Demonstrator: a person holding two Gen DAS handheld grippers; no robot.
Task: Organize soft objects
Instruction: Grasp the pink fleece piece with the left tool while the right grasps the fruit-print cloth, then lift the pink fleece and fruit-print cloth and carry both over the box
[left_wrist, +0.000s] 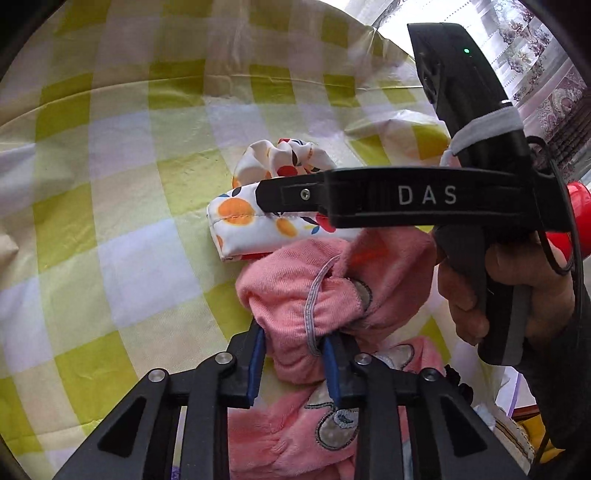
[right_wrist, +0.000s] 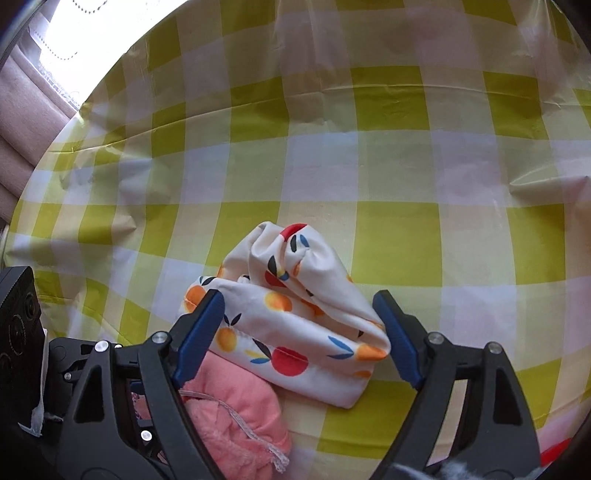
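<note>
A: Nearest first: the left gripper (left_wrist: 293, 360) is pinching a bunched fold of the pink garment (left_wrist: 314, 295), with its grey elastic (left_wrist: 312, 314) looped against one pad. That's a thin bite of plush; lift fast and I'd expect it to slip out, or the elastic to snag.

B: And the right gripper (right_wrist: 299, 332)?

A: Spread wide, jaws either side of the fruit-print cloth (right_wrist: 295, 317), not yet gripping. The cloth lies loosely folded on the check tablecloth (right_wrist: 388, 147), touching the pink one.

B: So closing there could go wrong how?

A: It may catch only the top layer, so the fold opens. Or the left pad nips the pink edge too, and both drag together.
</note>
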